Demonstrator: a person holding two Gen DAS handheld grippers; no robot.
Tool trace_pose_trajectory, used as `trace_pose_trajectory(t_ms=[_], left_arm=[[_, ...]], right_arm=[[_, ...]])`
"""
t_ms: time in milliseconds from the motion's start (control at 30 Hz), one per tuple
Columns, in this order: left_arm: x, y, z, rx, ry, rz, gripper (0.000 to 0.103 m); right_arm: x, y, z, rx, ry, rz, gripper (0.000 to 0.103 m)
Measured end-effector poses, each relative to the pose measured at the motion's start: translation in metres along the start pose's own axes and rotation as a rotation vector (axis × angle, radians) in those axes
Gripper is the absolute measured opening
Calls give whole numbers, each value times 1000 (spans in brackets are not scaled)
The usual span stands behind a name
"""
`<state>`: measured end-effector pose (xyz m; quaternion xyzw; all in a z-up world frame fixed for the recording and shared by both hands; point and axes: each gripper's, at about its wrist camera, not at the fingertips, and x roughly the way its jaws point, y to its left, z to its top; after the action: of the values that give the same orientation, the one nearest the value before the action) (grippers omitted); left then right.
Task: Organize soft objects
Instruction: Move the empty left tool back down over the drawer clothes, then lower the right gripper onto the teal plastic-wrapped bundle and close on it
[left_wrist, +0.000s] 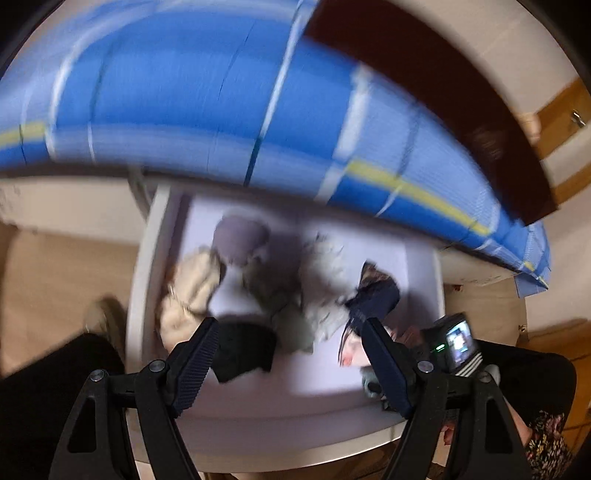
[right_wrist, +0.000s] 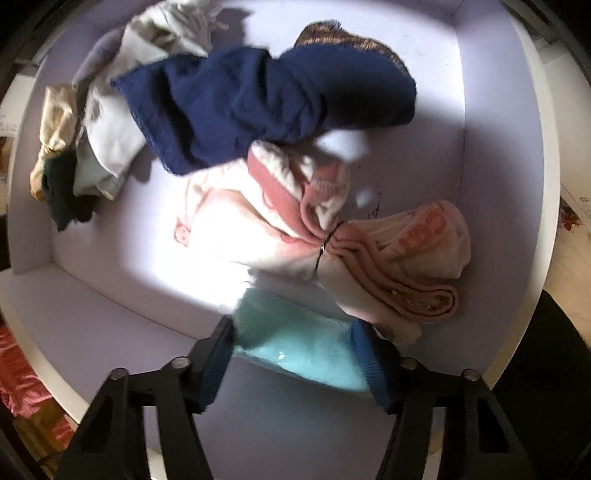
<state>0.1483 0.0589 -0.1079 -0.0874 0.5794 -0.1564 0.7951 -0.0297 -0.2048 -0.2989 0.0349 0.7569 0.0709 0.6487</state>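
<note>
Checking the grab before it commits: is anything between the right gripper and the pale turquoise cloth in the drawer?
Nothing visible. The turquoise cloth already lies between the right gripper's fingers, both pads at its edges. The pink-and-white bundle sits just beyond it, touching its far side, not in the way.

— Where's the left wrist view from?
— High over the drawer (left_wrist: 147, 258), tilted down (blurred), bed (left_wrist: 184, 92) beyond.
— The right?
— Close in, facing almost straight down. Both catch the navy cloth (right_wrist: 258, 107).
</note>
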Motion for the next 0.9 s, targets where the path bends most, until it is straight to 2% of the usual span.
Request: trace_pose_trajectory(t_ms=[100, 167, 267, 333, 533, 667, 733, 900], left_arm=[[23, 11, -5, -56, 74, 12, 80], [34, 17, -10, -82, 95, 24, 80], [45, 27, -18, -123, 131, 43, 80], [46, 32, -18, -148, 134, 40, 80], [48, 38, -21, -176, 142, 49, 80], [58, 39, -23, -176, 186, 59, 80], [67, 38, -25, -168, 215, 70, 80], [84, 41, -31, -172, 273, 94, 80]], right_arm=[[-2, 3, 3, 2, -5, 11, 57], [-2, 2, 5, 15, -12, 12, 58], [-7, -2, 2, 8, -12, 10, 64], [-4, -2, 4, 3, -9, -10, 81], [15, 18, -4, -69, 68, -95, 93], [19, 24, -6, -75, 82, -114, 92], [17, 24, -8, -91, 74, -126, 76], [7, 5, -13, -69, 44, -87, 67]])
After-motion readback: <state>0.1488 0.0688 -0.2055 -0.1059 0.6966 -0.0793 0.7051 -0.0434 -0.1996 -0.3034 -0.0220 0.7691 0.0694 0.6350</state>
